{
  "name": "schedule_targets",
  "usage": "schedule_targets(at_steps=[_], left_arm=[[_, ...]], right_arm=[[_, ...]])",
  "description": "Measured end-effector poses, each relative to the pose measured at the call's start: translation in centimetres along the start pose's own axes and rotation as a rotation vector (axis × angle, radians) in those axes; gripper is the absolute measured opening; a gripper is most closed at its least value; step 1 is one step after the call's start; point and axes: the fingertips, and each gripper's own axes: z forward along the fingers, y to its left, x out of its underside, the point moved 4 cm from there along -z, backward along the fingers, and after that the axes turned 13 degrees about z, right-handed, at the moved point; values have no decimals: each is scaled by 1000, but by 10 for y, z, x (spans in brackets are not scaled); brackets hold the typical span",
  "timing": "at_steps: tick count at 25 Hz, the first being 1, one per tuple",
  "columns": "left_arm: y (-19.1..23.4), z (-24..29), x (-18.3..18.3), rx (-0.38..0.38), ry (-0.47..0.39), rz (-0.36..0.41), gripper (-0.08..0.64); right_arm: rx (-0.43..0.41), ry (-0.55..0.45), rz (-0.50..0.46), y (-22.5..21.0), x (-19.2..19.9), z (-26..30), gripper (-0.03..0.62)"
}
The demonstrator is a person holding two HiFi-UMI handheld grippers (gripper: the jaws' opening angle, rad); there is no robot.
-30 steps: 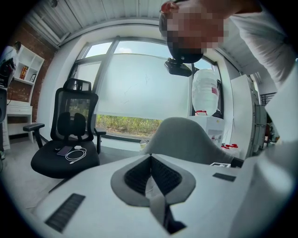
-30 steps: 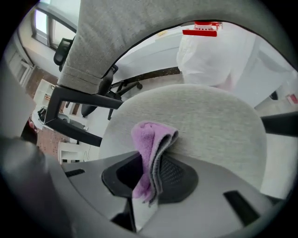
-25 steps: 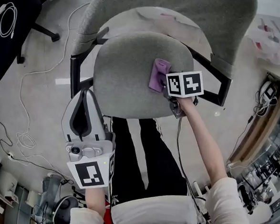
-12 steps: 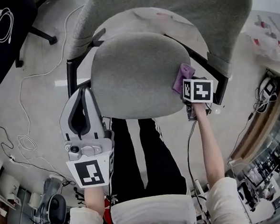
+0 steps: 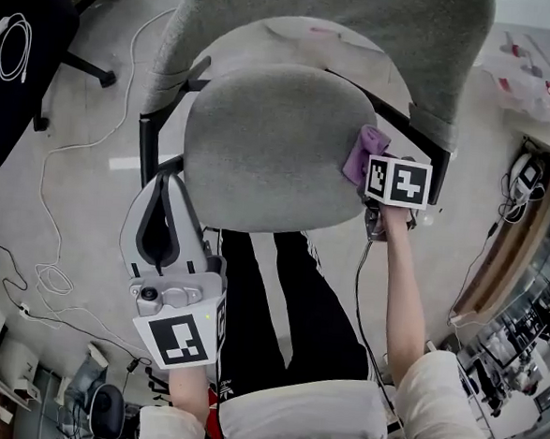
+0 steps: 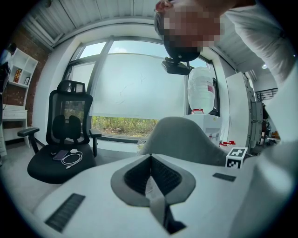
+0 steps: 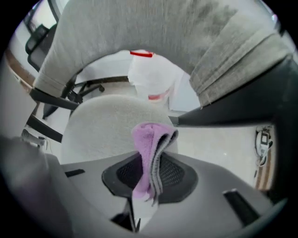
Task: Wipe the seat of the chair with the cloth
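At seat's (image 5: 261, 147) right edge, right gripper (image 7: 149, 160) fingers pinch folded lilac cloth (image 7: 146, 142); left gripper (image 6: 150, 167) fingers together, empty.

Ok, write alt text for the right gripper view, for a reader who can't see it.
The right gripper is shut on a folded purple cloth, in front of the grey chair seat. The chair's grey backrest arches overhead; pale floor shows at right.

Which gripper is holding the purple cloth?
The right gripper, jaws shut on the cloth at the seat's right edge; the left gripper is shut on nothing.
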Motion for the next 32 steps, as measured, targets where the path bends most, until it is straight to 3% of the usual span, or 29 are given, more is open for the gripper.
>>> schedule_targets(at_steps=[6,10,14,19,23,32], left_arm=[[11,-9,5,-21,4,-6,12],[22,-16,4,-38,-4,-3,12],[33,-22,4,-48,-7,-5,12],[43,-29,11,-66,11,1,12],[46,-30,21,-67,23,4,12],[40,-30,25,-54,42,21,12]], right_arm=[[-306,-77,-30,96,14,-48,87],[-502,7,-93,182,50,-45,87],[-617,111,-174,253,93,-33,87],[-680,201,-189,308,131,-11,87],[-672,241,-202,327,148,9,87],[-621,184,-271,327,163,28,87]])
